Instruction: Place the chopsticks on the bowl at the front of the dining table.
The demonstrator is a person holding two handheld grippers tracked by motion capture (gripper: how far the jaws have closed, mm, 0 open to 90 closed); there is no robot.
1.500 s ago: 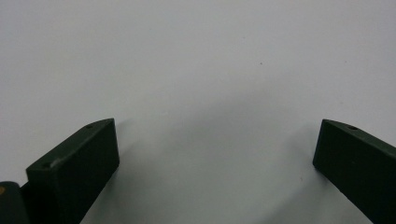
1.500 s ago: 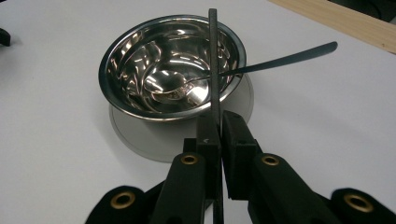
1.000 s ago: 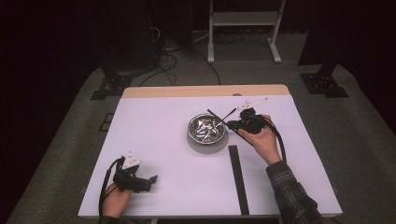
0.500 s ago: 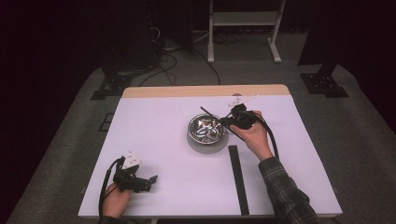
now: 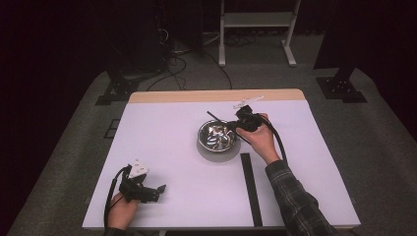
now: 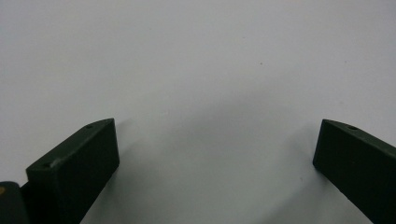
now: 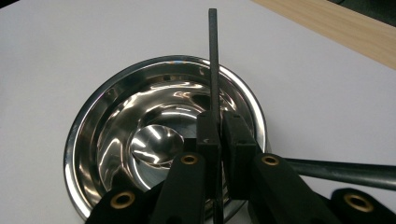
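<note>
Right gripper (image 7: 219,135) pinches a thin black stick (image 7: 213,60) between its pads, above the right rim of the steel bowl (image 5: 216,140) at bench (image 5: 162,137) centre. Stick points left and far. Left gripper (image 5: 152,191) rests near-left, jaws spread, nothing between them.

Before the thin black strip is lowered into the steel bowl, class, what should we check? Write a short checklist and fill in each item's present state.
1. Right tongs shut on the thin strip: ok.
2. Strip stands above the bowl, its far end reaching past the rim: ok.
3. Bowl sits upright on the white table: ok.
4. Inside of the bowl free of other things: ok, as far as the right gripper view shows it.
5. Left tongs open, nothing between them, over bare table away from the bowl: ok.
6. Second, longer strip lies flat, apart from the bowl: ok.
</note>
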